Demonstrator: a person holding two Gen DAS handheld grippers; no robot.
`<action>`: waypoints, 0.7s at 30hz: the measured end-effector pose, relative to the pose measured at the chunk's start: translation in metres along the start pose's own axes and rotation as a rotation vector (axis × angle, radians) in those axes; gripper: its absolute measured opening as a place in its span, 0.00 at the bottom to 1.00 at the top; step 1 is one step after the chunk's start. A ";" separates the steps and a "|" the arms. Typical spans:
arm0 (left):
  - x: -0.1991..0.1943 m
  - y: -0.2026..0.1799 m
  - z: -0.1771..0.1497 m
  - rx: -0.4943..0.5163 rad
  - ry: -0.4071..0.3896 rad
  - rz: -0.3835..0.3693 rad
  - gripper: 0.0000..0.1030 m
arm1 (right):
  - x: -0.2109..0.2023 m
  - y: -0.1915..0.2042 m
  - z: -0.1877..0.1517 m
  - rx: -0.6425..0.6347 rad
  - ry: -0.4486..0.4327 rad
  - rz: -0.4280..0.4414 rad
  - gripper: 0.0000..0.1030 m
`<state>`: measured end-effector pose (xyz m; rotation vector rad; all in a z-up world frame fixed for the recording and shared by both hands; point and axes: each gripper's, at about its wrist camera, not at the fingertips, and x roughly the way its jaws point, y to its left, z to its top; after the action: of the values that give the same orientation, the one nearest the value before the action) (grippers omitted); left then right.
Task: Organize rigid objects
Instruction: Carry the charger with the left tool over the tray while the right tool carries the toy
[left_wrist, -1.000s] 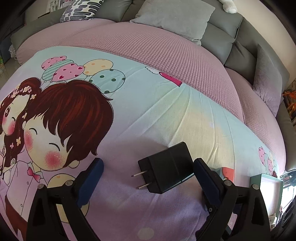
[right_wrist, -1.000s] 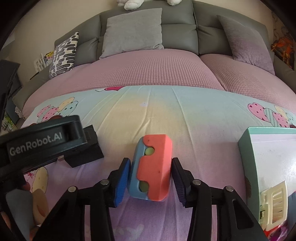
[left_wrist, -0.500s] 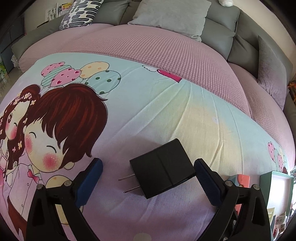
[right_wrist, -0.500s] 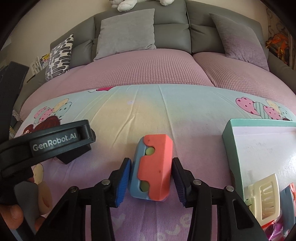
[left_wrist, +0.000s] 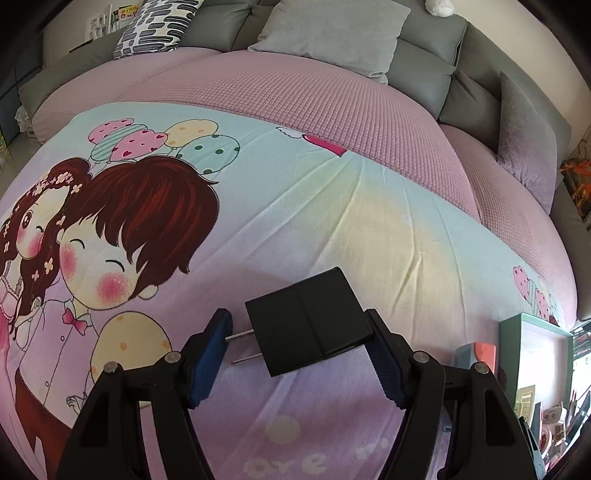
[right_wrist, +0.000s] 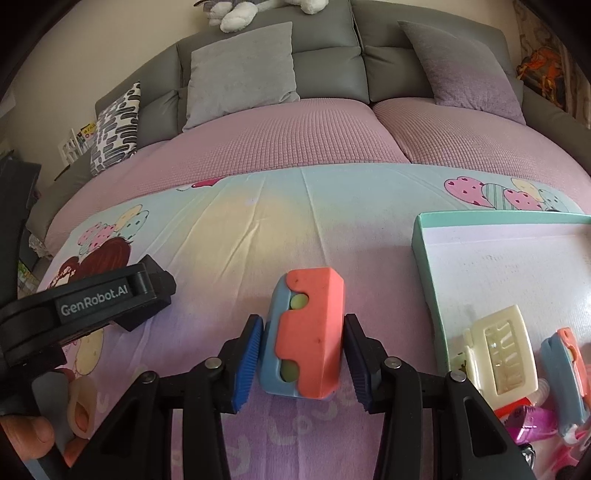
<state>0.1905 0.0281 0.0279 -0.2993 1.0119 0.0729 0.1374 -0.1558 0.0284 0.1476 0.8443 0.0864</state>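
Observation:
A black plug adapter (left_wrist: 308, 321) with two metal prongs pointing left lies between the fingers of my left gripper (left_wrist: 295, 354). The right pad touches its end and the left pad meets the prong tips, so the jaws are shut on it. My right gripper (right_wrist: 301, 363) is shut on a red and blue toy block (right_wrist: 304, 334), held just above the cartoon blanket (right_wrist: 258, 229). The left gripper's body shows at the left of the right wrist view (right_wrist: 96, 299).
A teal-rimmed box (right_wrist: 480, 221) sits to the right holding a cream hair clip (right_wrist: 498, 354), another red and blue block (right_wrist: 565, 373) and pink items. The box also shows in the left wrist view (left_wrist: 532, 321). Grey cushions (right_wrist: 240, 70) line the sofa back.
My left gripper's jaws have narrowed around the plug adapter, which now sits squarely between the pads. My right gripper has shifted right towards the box, still holding the block.

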 end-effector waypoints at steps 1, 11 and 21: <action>-0.005 -0.003 -0.003 0.002 -0.003 -0.013 0.71 | -0.007 -0.003 0.000 0.008 -0.011 0.002 0.45; -0.062 -0.085 -0.031 0.130 -0.090 -0.155 0.71 | -0.094 -0.066 -0.003 0.148 -0.147 -0.113 0.45; -0.075 -0.178 -0.066 0.319 -0.082 -0.248 0.71 | -0.125 -0.153 -0.011 0.255 -0.164 -0.328 0.45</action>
<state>0.1313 -0.1551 0.0961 -0.1269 0.8828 -0.2970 0.0489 -0.3222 0.0885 0.2505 0.7038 -0.3382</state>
